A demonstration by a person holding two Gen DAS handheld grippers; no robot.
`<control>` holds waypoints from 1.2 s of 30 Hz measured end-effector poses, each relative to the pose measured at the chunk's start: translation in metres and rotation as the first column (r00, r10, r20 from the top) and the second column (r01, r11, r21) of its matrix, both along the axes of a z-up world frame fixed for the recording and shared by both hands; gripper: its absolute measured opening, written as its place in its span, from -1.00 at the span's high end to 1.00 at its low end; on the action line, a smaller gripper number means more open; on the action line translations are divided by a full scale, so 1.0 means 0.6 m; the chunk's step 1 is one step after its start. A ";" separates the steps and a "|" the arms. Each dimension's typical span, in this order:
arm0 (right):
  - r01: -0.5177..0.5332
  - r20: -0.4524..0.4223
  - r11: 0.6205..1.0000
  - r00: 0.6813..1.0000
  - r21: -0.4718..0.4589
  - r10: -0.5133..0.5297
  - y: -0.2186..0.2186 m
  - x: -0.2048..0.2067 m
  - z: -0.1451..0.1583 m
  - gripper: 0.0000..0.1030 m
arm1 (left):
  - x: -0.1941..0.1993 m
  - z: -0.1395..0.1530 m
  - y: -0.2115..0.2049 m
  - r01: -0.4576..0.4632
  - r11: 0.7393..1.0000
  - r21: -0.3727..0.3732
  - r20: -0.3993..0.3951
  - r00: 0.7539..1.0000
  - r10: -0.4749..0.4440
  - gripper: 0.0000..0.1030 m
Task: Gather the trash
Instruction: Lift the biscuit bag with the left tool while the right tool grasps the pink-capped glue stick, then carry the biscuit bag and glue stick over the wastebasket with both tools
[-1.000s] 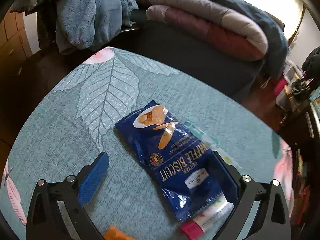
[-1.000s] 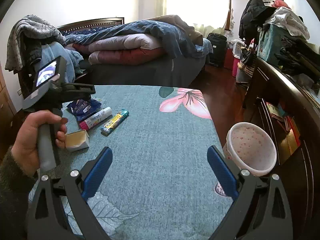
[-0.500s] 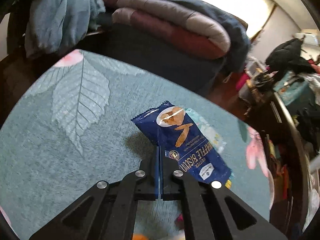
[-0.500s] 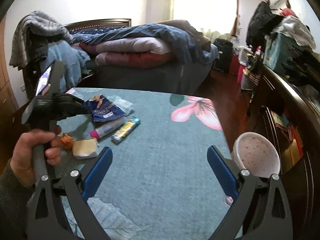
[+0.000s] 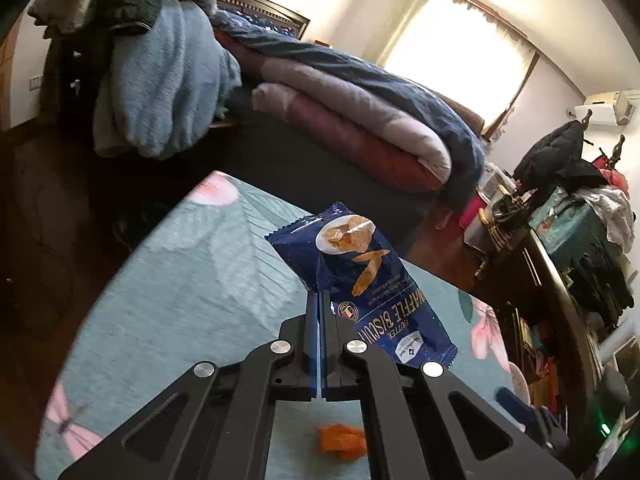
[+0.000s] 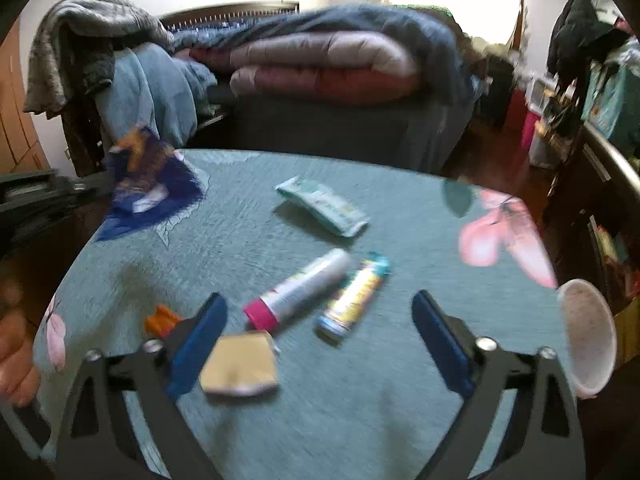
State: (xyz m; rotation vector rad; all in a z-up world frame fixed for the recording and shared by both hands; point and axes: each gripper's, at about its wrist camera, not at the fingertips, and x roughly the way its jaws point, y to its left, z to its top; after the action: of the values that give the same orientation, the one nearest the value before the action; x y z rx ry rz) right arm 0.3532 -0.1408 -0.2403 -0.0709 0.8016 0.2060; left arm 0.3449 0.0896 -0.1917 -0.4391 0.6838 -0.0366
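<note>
Teal tbl (image 6: 400, 380): tube (image 6: 300, 288), 2 wrappers (image 6: 322, 204), box (image 6: 240, 368).

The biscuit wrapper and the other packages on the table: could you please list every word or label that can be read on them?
"BUTTER WAFFLE BISCUIT", cut off at its end, on the blue wrapper pinched in the shut left gripper.
The fine line beside it, the round emblem and the white brand patch: too small to read.
Pink-capped tube, yellow-and-teal stick pack and pale green packet: printed, but blurred.
Tan packet: no text visible.

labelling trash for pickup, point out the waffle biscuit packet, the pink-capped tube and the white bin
waffle biscuit packet (image 5: 384, 300), left wrist view, printed front
pink-capped tube (image 6: 304, 288), right wrist view, white body
white bin (image 6: 588, 336), right wrist view, inner wall
</note>
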 end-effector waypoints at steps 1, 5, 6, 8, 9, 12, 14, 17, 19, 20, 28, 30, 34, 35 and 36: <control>-0.004 -0.027 1.000 1.000 0.013 0.005 0.011 0.015 -0.008 -0.51 | -0.001 -0.001 0.005 -0.002 1.000 0.003 0.002 1.000 0.002 0.99; 0.005 -0.088 0.999 0.996 0.043 -0.001 0.035 0.048 -0.029 -0.48 | -0.008 -0.001 0.021 -0.004 1.000 0.008 0.006 1.000 0.004 0.98; 0.015 -0.098 0.999 0.995 0.039 -0.011 0.040 0.054 -0.033 -0.48 | -0.009 -0.002 0.024 -0.004 1.000 0.009 0.009 1.000 0.004 0.98; 0.034 -0.123 0.999 0.992 0.034 -0.029 0.046 0.067 -0.044 -0.29 | -0.011 -0.002 0.030 -0.008 1.000 0.017 0.015 1.000 0.008 0.98; 0.040 -0.139 0.999 0.990 0.033 -0.035 0.048 0.073 -0.050 -0.16 | -0.013 -0.002 0.032 -0.010 1.000 0.019 0.018 1.000 0.010 0.99; 0.039 -0.144 0.999 0.989 0.030 -0.034 0.049 0.080 -0.057 0.51 | -0.018 0.000 0.039 -0.014 1.000 0.018 0.024 1.000 0.013 0.98; 0.030 -0.161 0.997 0.987 0.077 -0.017 0.039 0.074 -0.055 0.54 | -0.021 0.001 0.042 -0.014 1.000 0.017 0.028 1.000 0.013 0.98; 0.034 -0.143 0.993 0.990 0.114 -0.018 0.017 0.052 -0.045 0.54 | -0.026 0.006 0.041 -0.016 1.000 0.025 0.032 0.999 0.015 0.98; 0.037 -0.128 0.990 0.992 0.136 -0.019 0.001 0.035 -0.036 0.54 | -0.030 0.009 0.035 -0.008 1.000 0.024 0.033 0.999 0.007 0.98; 0.038 -0.124 0.988 0.992 0.152 -0.020 -0.009 0.026 -0.031 0.54 | -0.032 0.011 0.028 -0.001 1.000 0.025 0.033 0.999 0.001 0.98; 0.058 -0.072 0.975 0.996 0.217 -0.043 -0.097 -0.057 0.004 0.54 | -0.050 0.028 -0.052 0.077 0.996 0.050 0.041 0.996 -0.079 0.98; 0.069 -0.063 0.970 0.996 0.234 -0.056 -0.120 -0.077 0.008 0.54 | -0.055 0.032 -0.079 0.105 0.993 0.052 0.044 0.993 -0.108 0.98; 0.100 -0.043 0.958 0.995 0.269 -0.092 -0.174 -0.117 0.013 0.54 | -0.065 0.035 -0.140 0.165 0.984 0.071 0.047 0.985 -0.169 0.98; 0.111 -0.037 0.956 0.994 0.273 -0.105 -0.187 -0.125 0.015 0.54 | -0.067 0.036 -0.154 0.180 0.981 0.073 0.046 0.982 -0.184 0.98; 0.121 -0.033 0.954 0.993 0.275 -0.116 -0.199 -0.133 0.015 0.54 | -0.069 0.036 -0.172 0.199 0.977 0.077 0.047 0.978 -0.203 0.98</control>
State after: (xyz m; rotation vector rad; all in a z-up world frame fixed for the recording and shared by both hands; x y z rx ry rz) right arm 0.2736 -0.2603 -0.2314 0.2432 0.7836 0.2036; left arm 0.3037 -0.0134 -0.1699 -0.2980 0.6717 -0.2138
